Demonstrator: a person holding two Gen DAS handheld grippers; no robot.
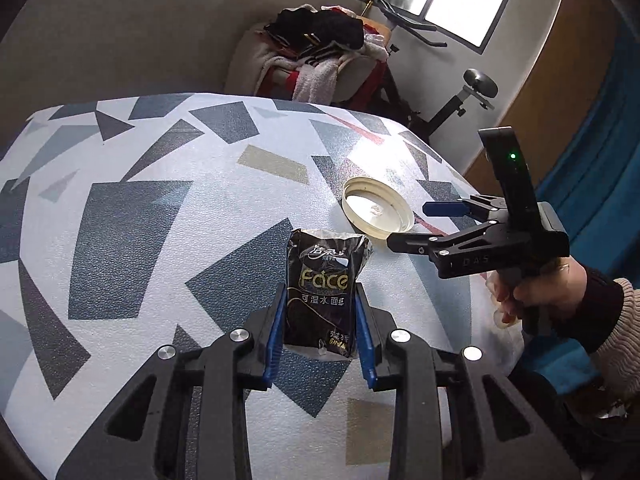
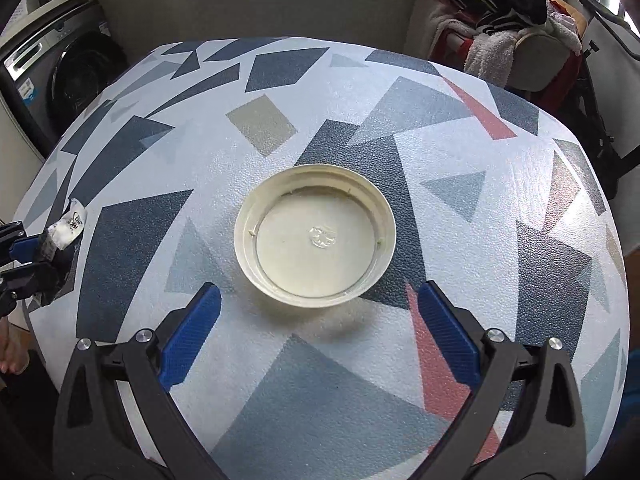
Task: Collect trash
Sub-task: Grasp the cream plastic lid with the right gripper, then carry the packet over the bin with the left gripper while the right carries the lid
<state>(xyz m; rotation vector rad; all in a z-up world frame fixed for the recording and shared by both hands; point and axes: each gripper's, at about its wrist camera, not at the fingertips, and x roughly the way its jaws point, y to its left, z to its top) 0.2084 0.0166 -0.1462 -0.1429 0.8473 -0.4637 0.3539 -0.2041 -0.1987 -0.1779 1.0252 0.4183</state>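
Observation:
A black tissue packet point(image 1: 324, 272) with "Face" printed on it stands upright between the blue pads of my left gripper point(image 1: 321, 290), which is shut on it just above the patterned table point(image 1: 140, 220). The right wrist view shows the same packet point(image 2: 68, 228) at the far left, held in the left gripper point(image 2: 36, 260). A cream plastic lid point(image 1: 372, 204) lies rim-up on the table right of the packet. My right gripper point(image 1: 408, 226), carried by a person's hand point(image 1: 548, 292), hovers at its near edge. In its own view the right gripper point(image 2: 319, 291) stands open, its pads wide on either side of the lid point(image 2: 316, 240), not touching it.
Behind the table point(image 2: 320, 380) stands a chair piled with clothes point(image 1: 320, 52), with an exercise bike point(image 1: 472, 92) to its right. A washing machine point(image 2: 60, 76) sits beyond the table's left side. Blue fabric point(image 1: 592, 184) lies past the right edge.

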